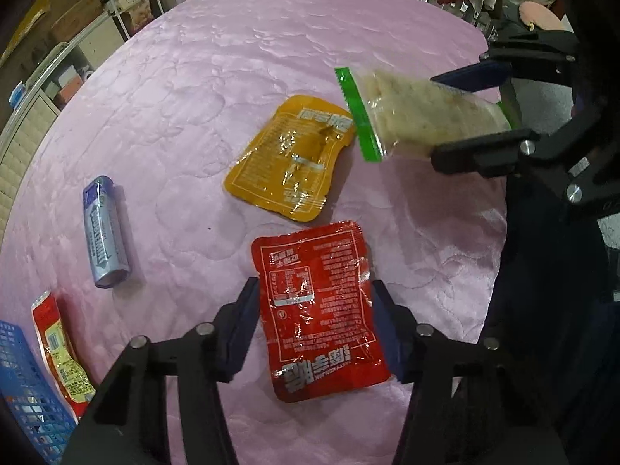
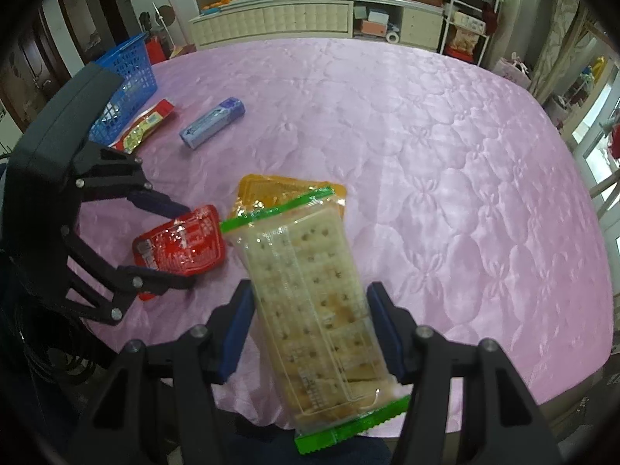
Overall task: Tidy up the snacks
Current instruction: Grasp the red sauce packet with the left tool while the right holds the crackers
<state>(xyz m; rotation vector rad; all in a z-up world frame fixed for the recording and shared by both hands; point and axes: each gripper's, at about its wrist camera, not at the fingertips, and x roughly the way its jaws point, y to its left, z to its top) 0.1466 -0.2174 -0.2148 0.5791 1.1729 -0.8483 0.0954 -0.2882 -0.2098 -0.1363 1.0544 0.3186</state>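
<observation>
A red sauce packet (image 1: 317, 310) lies flat on the pink quilted cloth (image 1: 193, 116). My left gripper (image 1: 314, 290) points down over it, and its blue pads touch the packet's two long edges; in the right wrist view the left gripper (image 2: 182, 246) clasps the same red packet (image 2: 182, 244). My right gripper (image 2: 310, 294) is shut on a clear cracker pack with green ends (image 2: 310, 310) and holds it off the table. From the left wrist view, the right gripper (image 1: 436, 116) holds the cracker pack (image 1: 418, 116) above and to the right of an orange packet (image 1: 286, 159).
A blue-silver gum pack (image 1: 104, 232) lies to the left. A red and yellow snack pouch (image 1: 62, 352) rests beside a blue mesh basket (image 1: 23, 387) at the cloth's edge. Shelves and a white cabinet (image 2: 290, 15) stand beyond the far side.
</observation>
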